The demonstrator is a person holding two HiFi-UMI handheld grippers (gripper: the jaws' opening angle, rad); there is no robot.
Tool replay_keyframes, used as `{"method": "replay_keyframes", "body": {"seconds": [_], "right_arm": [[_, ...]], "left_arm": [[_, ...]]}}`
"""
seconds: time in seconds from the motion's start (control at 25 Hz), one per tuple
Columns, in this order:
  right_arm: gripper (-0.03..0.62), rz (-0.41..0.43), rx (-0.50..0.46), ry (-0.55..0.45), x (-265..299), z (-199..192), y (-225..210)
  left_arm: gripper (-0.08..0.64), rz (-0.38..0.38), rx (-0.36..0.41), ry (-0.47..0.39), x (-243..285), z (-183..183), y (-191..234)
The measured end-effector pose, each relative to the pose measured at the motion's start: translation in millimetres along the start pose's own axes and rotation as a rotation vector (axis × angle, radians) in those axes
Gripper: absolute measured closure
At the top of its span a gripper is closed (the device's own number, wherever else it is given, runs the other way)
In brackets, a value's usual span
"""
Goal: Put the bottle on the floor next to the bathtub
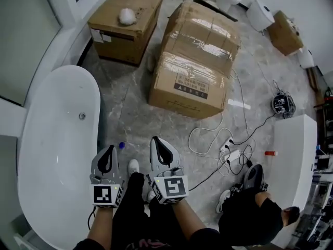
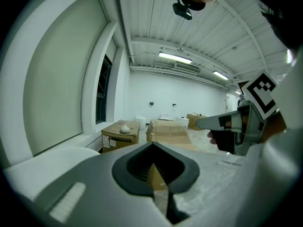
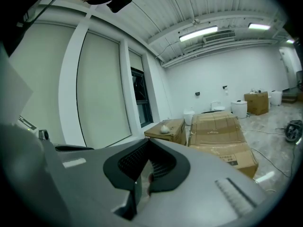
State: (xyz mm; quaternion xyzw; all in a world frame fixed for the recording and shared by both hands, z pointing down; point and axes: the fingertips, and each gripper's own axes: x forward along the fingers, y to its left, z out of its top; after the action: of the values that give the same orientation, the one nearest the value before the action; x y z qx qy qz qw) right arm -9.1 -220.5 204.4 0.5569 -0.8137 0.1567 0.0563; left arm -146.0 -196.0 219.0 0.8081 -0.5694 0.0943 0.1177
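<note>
A small bottle with a blue cap (image 1: 121, 145) stands on the grey floor beside the white bathtub (image 1: 52, 139), just right of its rim. My left gripper (image 1: 109, 150) hovers close to the bottle's lower left, jaws together and nothing in them. My right gripper (image 1: 156, 140) is a little to the bottle's right, also shut and empty. In the left gripper view the shut jaws (image 2: 152, 148) point level across the room, with the right gripper (image 2: 227, 122) at the right. The right gripper view shows its shut jaws (image 3: 147, 145) pointing the same way. The bottle is hidden in both gripper views.
Two cardboard boxes (image 1: 195, 61) (image 1: 125, 22) stand ahead on the floor, the left one with a white ball on top. White cables and a power strip (image 1: 229, 150) lie to the right. A white counter (image 1: 294, 155) stands at the far right. Legs and shoes (image 1: 253, 176) are below.
</note>
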Motion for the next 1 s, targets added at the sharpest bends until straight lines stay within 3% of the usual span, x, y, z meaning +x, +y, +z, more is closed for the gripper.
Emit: {"method": "replay_keyframes", "body": {"seconds": [0.28,0.52,0.68,1.0], "right_arm": [[0.572,-0.013,0.005,-0.031,-2.8,42.6,1.9],[0.577,-0.040,-0.024,-0.045,-7.2,58.6,5.3],[0.578,-0.035,-0.007,-0.075,-6.5,81.3,17.3],[0.580,-0.052,-0.021,-0.099,-22.1,86.6,18.4]], "left_arm": [[0.560,-0.037,0.033,-0.002,-2.4,36.4,-2.8],[0.560,-0.042,-0.010,-0.007,-10.3,53.0,9.1],[0.560,-0.043,0.004,-0.027,-14.3,64.2,17.0],[0.560,-0.053,0.035,-0.068,-20.7,90.0,14.6]]}}
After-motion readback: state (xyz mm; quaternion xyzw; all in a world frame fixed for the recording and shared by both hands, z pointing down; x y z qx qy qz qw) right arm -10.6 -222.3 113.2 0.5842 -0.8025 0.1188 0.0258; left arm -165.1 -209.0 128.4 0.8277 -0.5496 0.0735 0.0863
